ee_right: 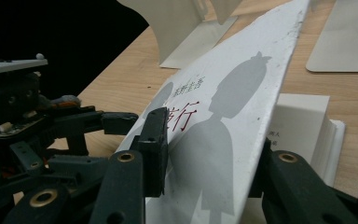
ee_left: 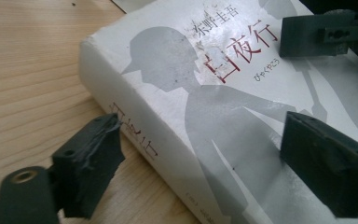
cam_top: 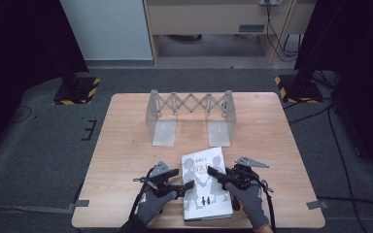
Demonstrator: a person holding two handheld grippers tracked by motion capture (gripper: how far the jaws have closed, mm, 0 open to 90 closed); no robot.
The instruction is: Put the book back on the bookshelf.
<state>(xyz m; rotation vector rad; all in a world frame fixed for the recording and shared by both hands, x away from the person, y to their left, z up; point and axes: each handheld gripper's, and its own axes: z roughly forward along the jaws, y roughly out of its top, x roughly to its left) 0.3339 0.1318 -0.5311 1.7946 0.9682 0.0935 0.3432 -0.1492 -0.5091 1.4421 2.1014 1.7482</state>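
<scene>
While both gloved hands come in at the near edge of the wooden surface (cam_top: 126, 145), a white book (cam_top: 206, 187) with grey silhouettes lies flat between them, close to that edge at six o'clock. At the book's nine o'clock, the left tool (cam_top: 187, 185) has its jaws spread apart, one down by the spine on the wood and one over the cover. From three o'clock, the right tool (ee_right: 209, 154) has its jaws clamped on the front cover (ee_right: 223, 116), which is tilted up off the pages. Toward twelve o'clock, well apart from the book, stands a grey expandable bookend rack (cam_top: 190, 109). Bare wood lies open at nine and three o'clock.
</scene>
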